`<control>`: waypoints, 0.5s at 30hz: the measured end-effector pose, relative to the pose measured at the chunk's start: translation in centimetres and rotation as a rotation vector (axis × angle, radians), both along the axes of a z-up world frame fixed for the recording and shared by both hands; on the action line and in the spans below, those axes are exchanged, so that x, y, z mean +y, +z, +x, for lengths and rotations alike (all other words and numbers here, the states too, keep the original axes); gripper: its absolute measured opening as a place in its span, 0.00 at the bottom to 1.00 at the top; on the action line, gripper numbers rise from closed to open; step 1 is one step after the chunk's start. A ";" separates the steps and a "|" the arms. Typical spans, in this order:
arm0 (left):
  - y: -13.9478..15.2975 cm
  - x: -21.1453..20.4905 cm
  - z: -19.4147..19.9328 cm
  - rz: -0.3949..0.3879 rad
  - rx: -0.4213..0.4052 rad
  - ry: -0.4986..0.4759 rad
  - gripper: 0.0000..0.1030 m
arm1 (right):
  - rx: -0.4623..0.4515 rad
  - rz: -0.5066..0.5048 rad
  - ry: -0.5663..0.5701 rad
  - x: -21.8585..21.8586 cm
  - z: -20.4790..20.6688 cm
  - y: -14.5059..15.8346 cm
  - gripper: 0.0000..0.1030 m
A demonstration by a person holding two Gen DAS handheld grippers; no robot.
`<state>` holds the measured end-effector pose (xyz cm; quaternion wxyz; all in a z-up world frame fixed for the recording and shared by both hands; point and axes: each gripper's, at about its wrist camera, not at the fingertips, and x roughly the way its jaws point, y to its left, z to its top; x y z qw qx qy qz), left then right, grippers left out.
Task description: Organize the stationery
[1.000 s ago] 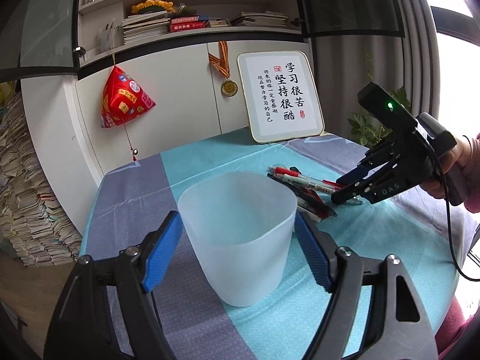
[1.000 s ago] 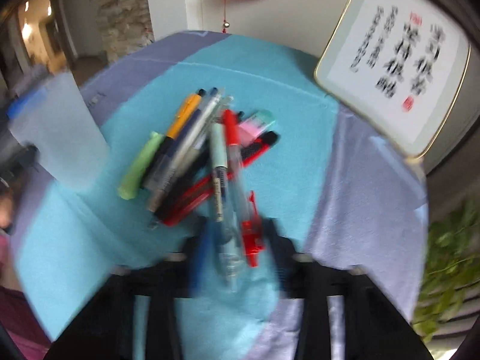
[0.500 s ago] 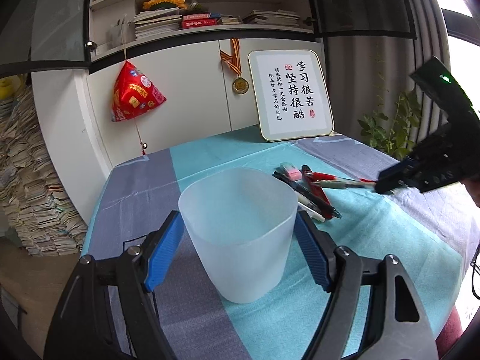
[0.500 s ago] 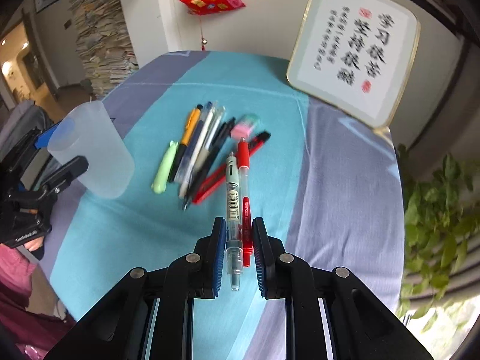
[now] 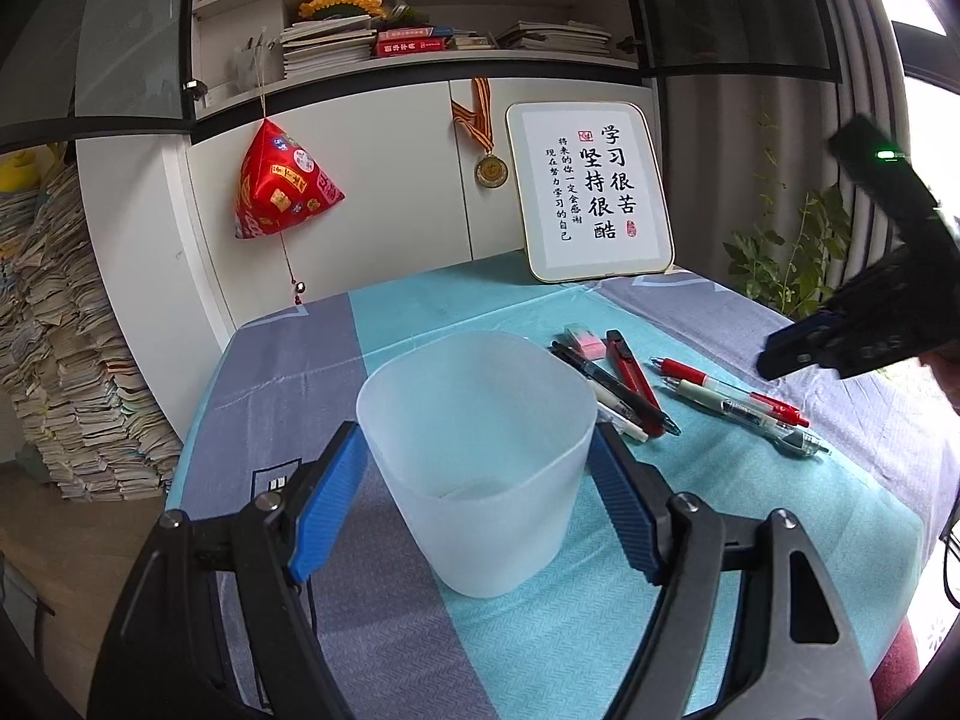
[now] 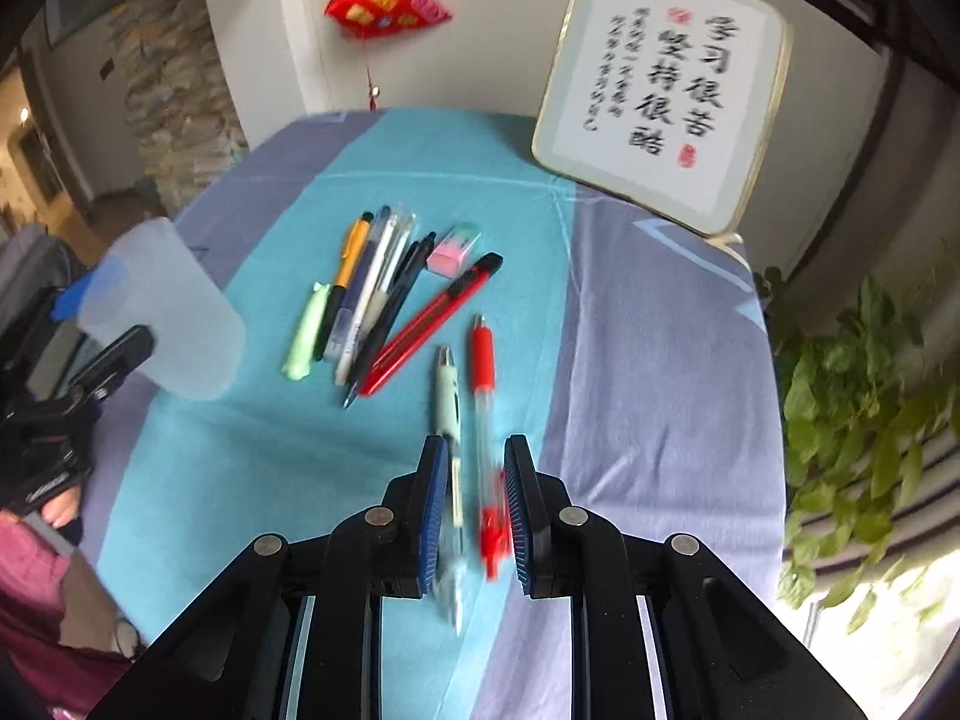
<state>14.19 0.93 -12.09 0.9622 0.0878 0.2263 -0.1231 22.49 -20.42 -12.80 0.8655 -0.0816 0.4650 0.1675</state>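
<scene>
On the counter [image 5: 750, 510], blue-and-grey cloth: translucent cup [image 5: 486, 528] stands upright near the front edge. Left claw [image 5: 477, 438] is clamped on it, one blue pad against each side wall. Cup looks empty.

Right claw [image 5: 774, 360] hangs above and clear of two loose pens, a red pen [image 5: 684, 371] and a pale-green pen [image 5: 699, 391]. Both lie flat on the cloth, side by side and a little apart from the main pile of pens [image 6: 372, 300]. Its jaws have just been closing and now stand at a narrow gap with nothing held.

Risks:
- Both loose pens lie close together under the gap. Coming straight down could catch two at once, or pinch one off-centre so it swivels and drops.
- Pens are long against the cup. One landing on the rim could tip it if the left grip is slack.

View differences:
- Right wrist view is blurred and shows both pens through the pad gap, so they probably only appear gripped.
- Left wrist view settles it: claw raised, pens on the cloth.
- Only the right wrist view shows the whole pile beside the cup.
</scene>
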 end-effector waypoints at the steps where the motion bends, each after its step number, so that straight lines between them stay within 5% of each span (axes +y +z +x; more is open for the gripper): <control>1: 0.0 0.0 0.0 0.003 -0.001 0.001 0.72 | 0.013 -0.008 0.013 0.4 0.6 -0.2 0.19; 6: 0.0 -0.1 -0.1 0.006 -0.002 -0.002 0.72 | 0.006 -0.080 -0.006 2.1 3.0 -0.9 0.19; 10: -0.1 0.1 -0.1 -0.010 0.004 -0.008 0.72 | 0.053 -0.029 0.076 3.5 2.6 -1.0 0.19; 12: -0.1 0.1 -0.1 -0.015 0.008 -0.016 0.72 | 0.047 -0.128 0.049 4.2 2.9 -1.9 0.19; 15: 0.0 0.1 -0.1 -0.018 0.012 -0.016 0.71 | 0.092 -0.134 0.054 4.5 3.8 -3.3 0.20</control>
